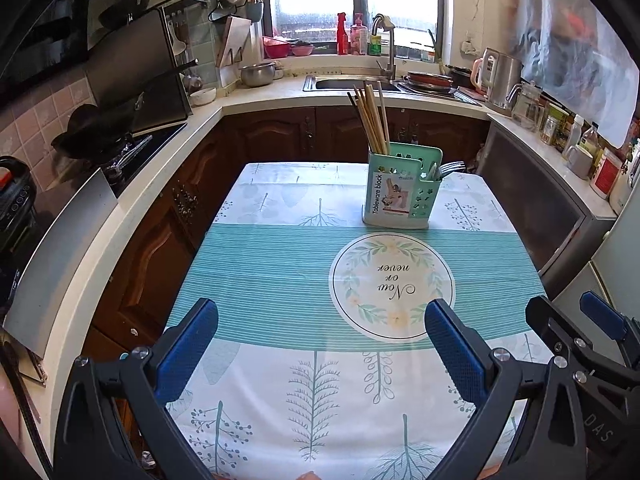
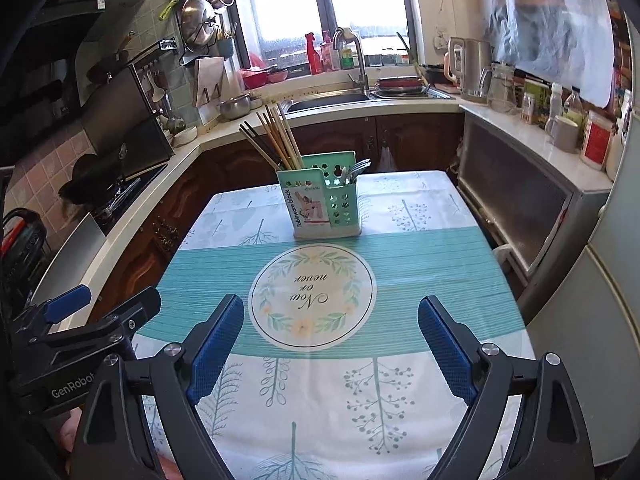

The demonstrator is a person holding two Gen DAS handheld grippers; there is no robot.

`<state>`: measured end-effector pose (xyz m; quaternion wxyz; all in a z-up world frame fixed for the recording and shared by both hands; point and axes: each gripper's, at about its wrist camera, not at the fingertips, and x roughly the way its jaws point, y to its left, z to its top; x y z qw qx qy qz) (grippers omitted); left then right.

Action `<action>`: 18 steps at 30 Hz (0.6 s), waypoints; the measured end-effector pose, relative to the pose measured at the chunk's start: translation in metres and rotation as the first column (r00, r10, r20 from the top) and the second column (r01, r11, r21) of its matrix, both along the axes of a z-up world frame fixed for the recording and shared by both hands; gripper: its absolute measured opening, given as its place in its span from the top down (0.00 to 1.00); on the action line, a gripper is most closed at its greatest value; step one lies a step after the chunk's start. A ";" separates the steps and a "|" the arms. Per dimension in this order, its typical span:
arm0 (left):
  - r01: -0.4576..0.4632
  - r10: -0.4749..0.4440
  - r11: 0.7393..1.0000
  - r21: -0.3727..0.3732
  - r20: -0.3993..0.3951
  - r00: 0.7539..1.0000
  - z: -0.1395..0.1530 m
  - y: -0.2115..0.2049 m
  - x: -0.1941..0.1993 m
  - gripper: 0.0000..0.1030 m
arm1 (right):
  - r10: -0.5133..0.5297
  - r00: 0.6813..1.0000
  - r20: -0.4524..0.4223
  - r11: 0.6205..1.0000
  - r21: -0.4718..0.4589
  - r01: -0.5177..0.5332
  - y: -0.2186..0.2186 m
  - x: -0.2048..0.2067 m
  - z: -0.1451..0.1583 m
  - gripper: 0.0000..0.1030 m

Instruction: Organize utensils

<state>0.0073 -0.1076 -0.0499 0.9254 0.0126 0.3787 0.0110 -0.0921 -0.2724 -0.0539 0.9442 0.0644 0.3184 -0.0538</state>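
Note:
A mint-green utensil holder (image 1: 402, 186) (image 2: 326, 204) stands upright on the far half of the table. Wooden chopsticks (image 1: 370, 118) (image 2: 276, 140) lean out of its left compartment and metal forks (image 1: 450, 168) (image 2: 356, 170) stick out of its right one. My left gripper (image 1: 320, 336) hangs open over the near part of the tablecloth, nothing between its blue pads (image 1: 186, 350). My right gripper (image 2: 330, 334) is open too, with nothing between its fingers, beside the left one. Each gripper shows at the other view's edge: the right gripper (image 1: 576, 324), the left gripper (image 2: 108, 304).
The table (image 1: 256, 264) (image 2: 420, 256) wears a teal and white patterned cloth. A counter with a stove (image 1: 120, 152) runs along the left, a sink (image 1: 348, 82) (image 2: 328, 100) lies behind, and a cabinet (image 2: 516, 200) with jars stands close on the right.

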 end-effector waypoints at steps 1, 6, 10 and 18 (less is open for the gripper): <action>-0.001 0.001 1.000 0.001 -0.002 1.000 0.000 -0.001 0.000 0.01 | -0.001 1.000 -0.003 1.000 0.004 0.001 0.000 0.000 0.000 0.12; -0.001 0.001 1.000 -0.002 -0.019 1.000 -0.003 0.000 0.001 0.01 | -0.009 1.000 -0.014 1.000 0.008 0.010 -0.001 0.017 -0.001 0.12; -0.003 0.003 1.000 0.000 -0.026 1.000 -0.004 -0.001 0.002 0.01 | -0.010 1.000 -0.024 1.000 0.014 0.010 -0.002 0.022 -0.002 0.12; -0.008 0.008 1.000 -0.002 -0.036 0.999 -0.005 -0.001 0.003 0.01 | -0.012 0.999 -0.034 1.000 0.020 0.013 -0.001 0.032 -0.004 0.12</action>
